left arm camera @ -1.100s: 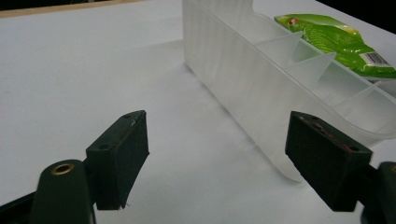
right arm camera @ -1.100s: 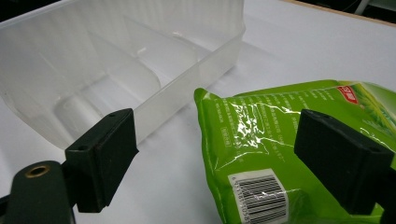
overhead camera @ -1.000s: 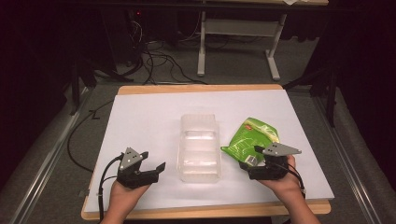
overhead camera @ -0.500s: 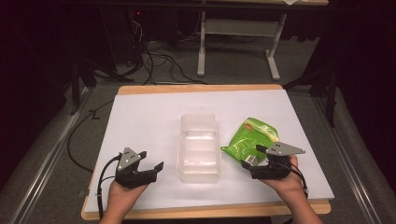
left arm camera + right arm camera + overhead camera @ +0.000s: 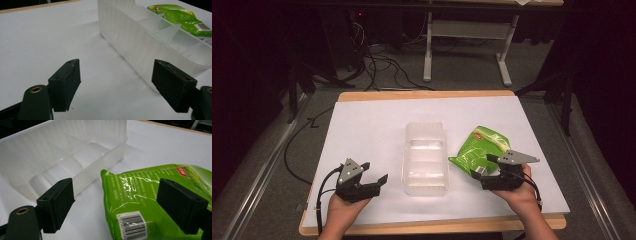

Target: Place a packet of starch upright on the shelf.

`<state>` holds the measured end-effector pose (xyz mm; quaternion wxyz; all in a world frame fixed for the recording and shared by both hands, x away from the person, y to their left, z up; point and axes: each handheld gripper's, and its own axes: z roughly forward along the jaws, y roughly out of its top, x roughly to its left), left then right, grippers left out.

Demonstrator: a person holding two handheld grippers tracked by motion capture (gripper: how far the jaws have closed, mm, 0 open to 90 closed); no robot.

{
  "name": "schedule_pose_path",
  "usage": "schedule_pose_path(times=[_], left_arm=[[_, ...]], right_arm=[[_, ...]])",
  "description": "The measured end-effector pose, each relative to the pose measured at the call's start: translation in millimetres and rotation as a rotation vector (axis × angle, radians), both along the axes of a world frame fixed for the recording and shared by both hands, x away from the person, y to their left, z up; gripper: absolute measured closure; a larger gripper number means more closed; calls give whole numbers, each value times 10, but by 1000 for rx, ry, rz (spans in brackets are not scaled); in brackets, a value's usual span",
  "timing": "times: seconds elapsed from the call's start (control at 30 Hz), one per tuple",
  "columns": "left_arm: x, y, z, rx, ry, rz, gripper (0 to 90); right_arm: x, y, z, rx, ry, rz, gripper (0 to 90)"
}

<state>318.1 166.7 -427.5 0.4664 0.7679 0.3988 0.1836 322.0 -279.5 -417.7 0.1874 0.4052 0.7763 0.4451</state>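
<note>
High view has both hands low at the near edge of the white surface, the left tongs spread wide with nothing between them and angled toward the clear bin, the right tongs also spread, sitting at the near end of the green bag without pinching it. Bin sits mid-surface, long axis running near to far, with the bag flat just right of it, barcode end toward the person. Loads of bare surface left of the bin and behind it.
</note>
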Motion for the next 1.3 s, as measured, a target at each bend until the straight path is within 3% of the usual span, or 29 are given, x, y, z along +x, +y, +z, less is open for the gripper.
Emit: schedule_pose_path(times=[0.4, 0.67, 0.9, 1.17, 1.3], left_arm=[[18, 16, -54, -11, 11, 8, 303], [12, 37, -52, -23, 3, 20, 314], [4, 64, -50, -27, -8, 25, 320], [-18, 51, -40, -33, -37, 5, 314], [-24, 43, -35, -24, -46, -3, 314]], right_arm=[[364, -150, -5, 14, 8, -87, 163], [617, -354, -83, 18, 47, -191, 166], [849, -541, -238, -19, 95, -280, 166], [892, -771, -368, -23, 145, -361, 147], [902, -819, -405, -13, 167, -377, 135]])
